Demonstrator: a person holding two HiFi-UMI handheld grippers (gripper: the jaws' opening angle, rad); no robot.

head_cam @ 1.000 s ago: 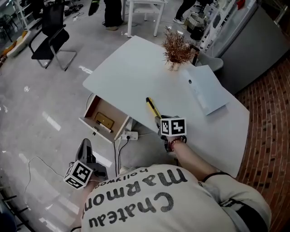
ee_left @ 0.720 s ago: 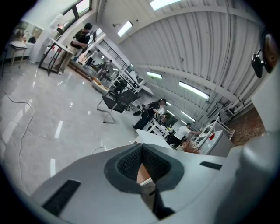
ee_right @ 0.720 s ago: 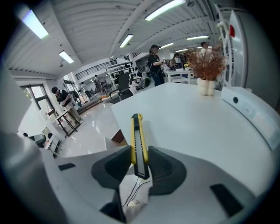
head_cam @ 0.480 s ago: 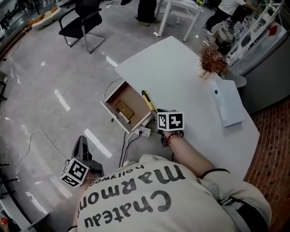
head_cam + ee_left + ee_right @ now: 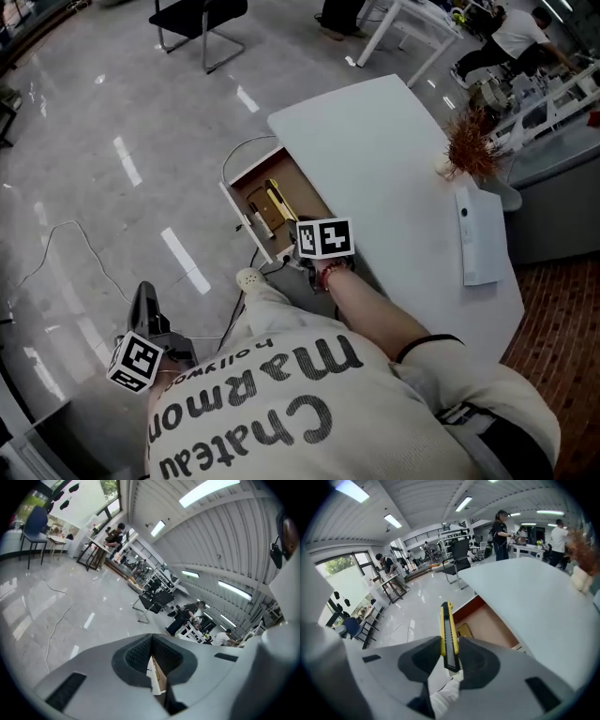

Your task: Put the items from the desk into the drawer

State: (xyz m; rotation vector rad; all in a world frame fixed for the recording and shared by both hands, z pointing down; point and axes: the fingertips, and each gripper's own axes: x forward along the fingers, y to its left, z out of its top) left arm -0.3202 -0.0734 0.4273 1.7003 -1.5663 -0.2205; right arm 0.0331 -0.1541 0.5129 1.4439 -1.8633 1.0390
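My right gripper [image 5: 298,239] is shut on a yellow and black utility knife [image 5: 277,201], which it holds over the open wooden drawer [image 5: 246,178] at the white desk's [image 5: 394,150] left edge. In the right gripper view the knife [image 5: 448,634] stands clamped between the pads [image 5: 474,660], its tip pointing past the drawer [image 5: 492,627]. A small tan item [image 5: 258,210] lies inside the drawer, also seen in the right gripper view [image 5: 464,630]. My left gripper [image 5: 143,302] hangs low over the floor, left of my body, its jaws together with nothing between them [image 5: 151,641].
A dried plant in a vase [image 5: 469,150] and a flat white box [image 5: 480,239] sit at the desk's far side. A cable [image 5: 66,246] trails over the grey floor. A black chair [image 5: 202,14] and people at tables stand farther off.
My right gripper has carried the knife off the desk top and leftward over the open drawer. The left gripper has drifted lower and further left.
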